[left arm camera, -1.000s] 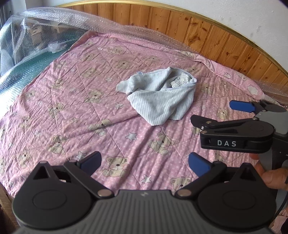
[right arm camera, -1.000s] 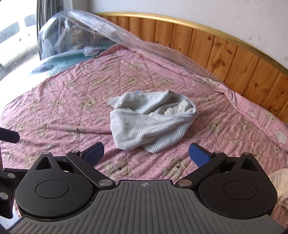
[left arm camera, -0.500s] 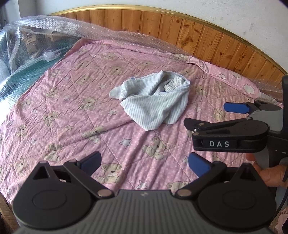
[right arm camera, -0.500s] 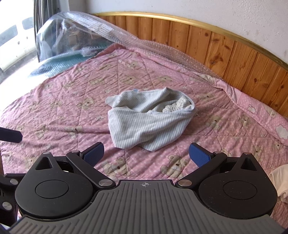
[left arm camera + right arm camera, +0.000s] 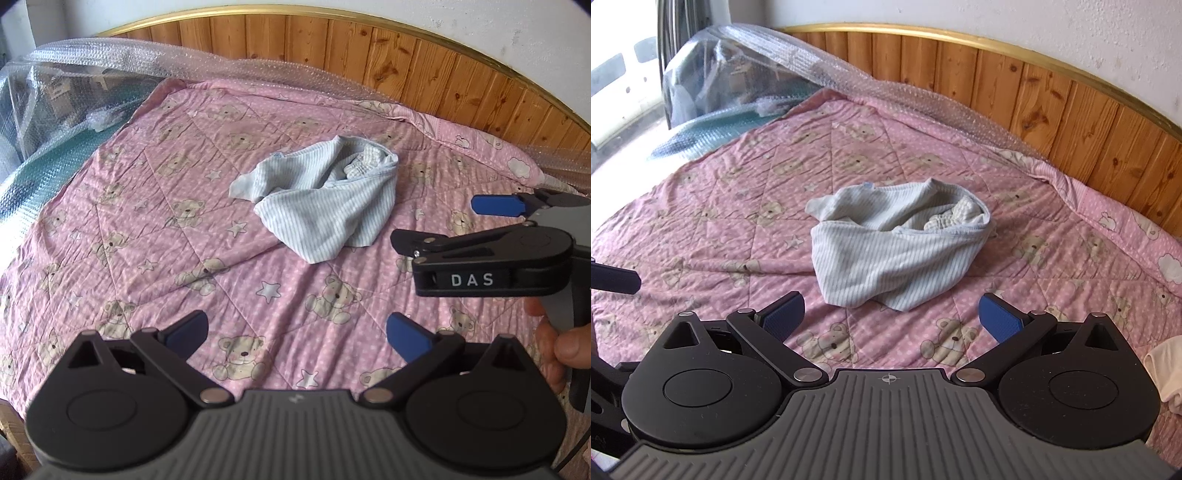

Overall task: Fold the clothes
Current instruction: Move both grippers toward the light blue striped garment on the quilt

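Note:
A crumpled light blue striped garment (image 5: pixel 325 199) lies in a heap in the middle of the pink teddy-bear quilt (image 5: pixel 147 229); it also shows in the right wrist view (image 5: pixel 894 251). My left gripper (image 5: pixel 297 330) is open and empty, hovering above the quilt short of the garment. My right gripper (image 5: pixel 892 314) is open and empty, just short of the garment's near edge. The right gripper also shows from the side at the right of the left wrist view (image 5: pixel 491 251), held by a hand.
A wooden headboard (image 5: pixel 1052 96) with a gold rim curves behind the bed. Bubble wrap (image 5: pixel 74 88) covers things at the far left and along the headboard. A cream cloth (image 5: pixel 1163 369) lies at the right edge of the quilt.
Both grippers drifted slightly; the garment sits a little differently in each view. Both stay open and empty. The garment has not moved on the quilt.

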The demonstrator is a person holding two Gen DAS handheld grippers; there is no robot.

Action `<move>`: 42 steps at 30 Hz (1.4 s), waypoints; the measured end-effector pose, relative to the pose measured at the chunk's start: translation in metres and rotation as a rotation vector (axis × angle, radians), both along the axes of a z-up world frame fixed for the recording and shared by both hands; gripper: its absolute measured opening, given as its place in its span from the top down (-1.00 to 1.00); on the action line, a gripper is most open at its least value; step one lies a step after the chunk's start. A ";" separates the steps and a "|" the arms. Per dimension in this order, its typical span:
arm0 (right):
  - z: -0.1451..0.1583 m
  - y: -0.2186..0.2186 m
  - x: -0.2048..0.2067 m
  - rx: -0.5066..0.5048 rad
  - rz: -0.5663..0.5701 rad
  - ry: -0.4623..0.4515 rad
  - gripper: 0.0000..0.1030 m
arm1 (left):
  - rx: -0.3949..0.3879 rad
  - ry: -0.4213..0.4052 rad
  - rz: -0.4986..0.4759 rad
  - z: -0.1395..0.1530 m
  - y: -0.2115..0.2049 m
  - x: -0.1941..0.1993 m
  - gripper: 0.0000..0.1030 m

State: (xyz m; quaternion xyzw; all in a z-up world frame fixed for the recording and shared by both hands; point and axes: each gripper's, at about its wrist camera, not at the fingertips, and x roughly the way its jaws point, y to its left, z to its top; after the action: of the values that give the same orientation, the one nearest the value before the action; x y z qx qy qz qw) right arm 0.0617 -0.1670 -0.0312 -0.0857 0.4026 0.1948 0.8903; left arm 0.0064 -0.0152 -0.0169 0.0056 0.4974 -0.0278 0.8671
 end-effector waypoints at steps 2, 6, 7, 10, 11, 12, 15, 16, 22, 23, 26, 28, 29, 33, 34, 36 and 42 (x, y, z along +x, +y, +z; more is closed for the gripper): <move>0.001 0.001 0.000 0.000 0.003 -0.003 -0.97 | 0.000 0.003 0.008 0.000 0.002 0.000 -1.00; 0.003 0.003 -0.001 0.003 0.010 -0.010 -0.97 | -0.014 0.003 0.007 -0.001 0.004 -0.003 -1.00; 0.003 0.003 -0.001 0.004 0.011 -0.011 -0.97 | -0.015 0.001 0.005 -0.001 0.003 -0.003 -1.00; 0.003 0.004 -0.002 0.009 0.013 -0.011 -0.97 | -0.020 -0.001 -0.002 -0.001 0.002 -0.004 -1.00; 0.003 0.004 -0.003 0.008 0.014 -0.012 -0.97 | -0.021 -0.002 -0.005 0.000 0.001 -0.005 -1.00; 0.003 0.004 -0.003 0.006 0.015 -0.013 -0.97 | -0.022 -0.003 -0.007 0.000 0.000 -0.005 -1.00; 0.002 0.004 -0.003 0.006 0.013 -0.010 -0.97 | -0.021 -0.003 -0.008 0.000 -0.001 -0.005 -1.00; 0.002 0.004 -0.003 0.006 0.011 -0.009 -0.97 | -0.020 -0.002 -0.009 0.000 -0.001 -0.005 -1.00; 0.003 0.004 -0.004 -0.001 0.010 -0.014 -0.96 | -0.023 -0.006 -0.011 0.002 0.000 -0.004 -1.00; 0.003 0.005 -0.004 -0.003 0.010 -0.015 -0.95 | -0.024 -0.007 -0.011 0.002 -0.001 -0.004 -1.00; 0.004 0.005 -0.005 -0.007 0.011 -0.018 -0.94 | -0.031 -0.004 -0.013 0.003 0.000 -0.004 -0.94; 0.004 0.006 -0.005 -0.010 0.012 -0.021 -0.93 | -0.045 0.001 -0.010 0.002 0.001 -0.003 -0.91; 0.004 0.006 -0.005 -0.010 0.013 -0.021 -0.93 | -0.053 0.005 -0.008 0.001 0.002 -0.002 -0.88; 0.003 0.006 -0.004 -0.005 0.002 -0.015 -0.48 | -0.066 0.021 -0.007 -0.002 0.006 0.004 -0.36; 0.002 0.004 -0.003 0.015 0.004 0.000 -0.31 | -0.068 0.023 -0.008 -0.002 0.007 0.005 -0.20; -0.001 0.001 0.003 0.076 0.005 0.045 0.75 | -0.064 0.022 -0.015 -0.004 0.009 0.009 0.53; -0.012 0.011 0.016 0.081 -0.040 0.055 1.00 | -0.081 0.030 -0.041 -0.014 0.021 0.032 0.96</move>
State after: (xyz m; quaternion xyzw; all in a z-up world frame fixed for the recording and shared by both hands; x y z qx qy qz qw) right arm 0.0782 -0.1565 -0.0432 -0.0362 0.4204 0.1953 0.8853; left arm 0.0386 0.0054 -0.0307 -0.0196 0.5085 -0.0657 0.8583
